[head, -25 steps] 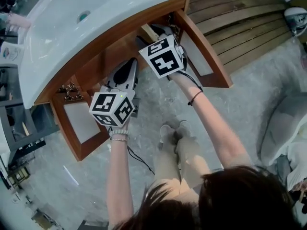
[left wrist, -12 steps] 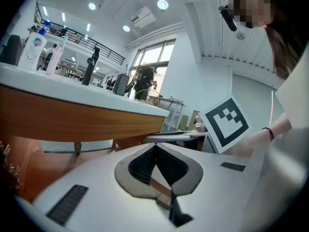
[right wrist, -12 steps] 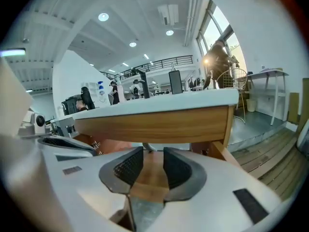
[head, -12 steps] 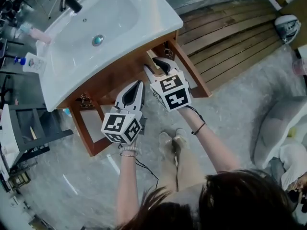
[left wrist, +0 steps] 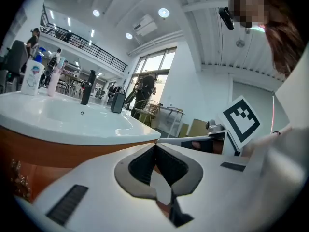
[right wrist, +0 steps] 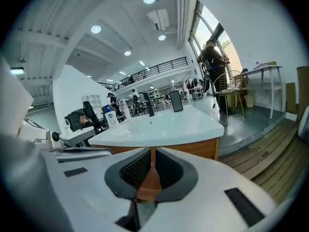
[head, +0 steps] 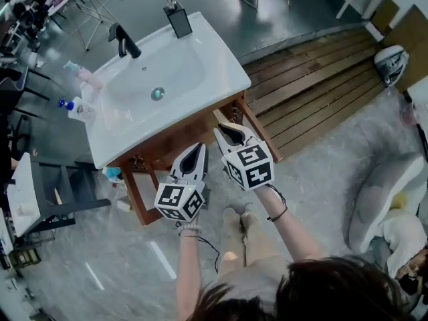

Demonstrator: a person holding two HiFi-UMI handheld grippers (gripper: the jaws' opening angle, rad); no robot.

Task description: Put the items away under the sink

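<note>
The person stands facing a white oval ceramic washbasin (head: 221, 72) set on a brown wooden cabinet (head: 177, 136). Both forearms reach forward side by side, and both tools are held level with the cabinet's front, just short of the basin's rim.

The left gripper (head: 198, 147) points almost level at the cabinet, with its marker cube nearest the person. Its jaws meet at the tips and nothing is between them. The right gripper (head: 218, 130) is just beside it, tilted a little more downward, and a dark band (head: 277, 213) circles that wrist. Its jaws have just been closing and now touch at the tips with nothing between them.

The cabinet's two glass-panelled wooden doors, the left one (head: 137, 194) and the right one (head: 259, 134), stand open to either side of the grippers.

A white plastic bottle with a blue cap (head: 79, 108) and a pink bottle (head: 87, 79) stand on the basin's far left edge, well apart from both grippers. A small blue object (head: 112, 173) sits low beside the left door. It may be an item already stowed, but it is too small to tell.

A black tap (head: 125, 41) and a black square soap dispenser (head: 179, 21) stand along the basin's back.
</note>
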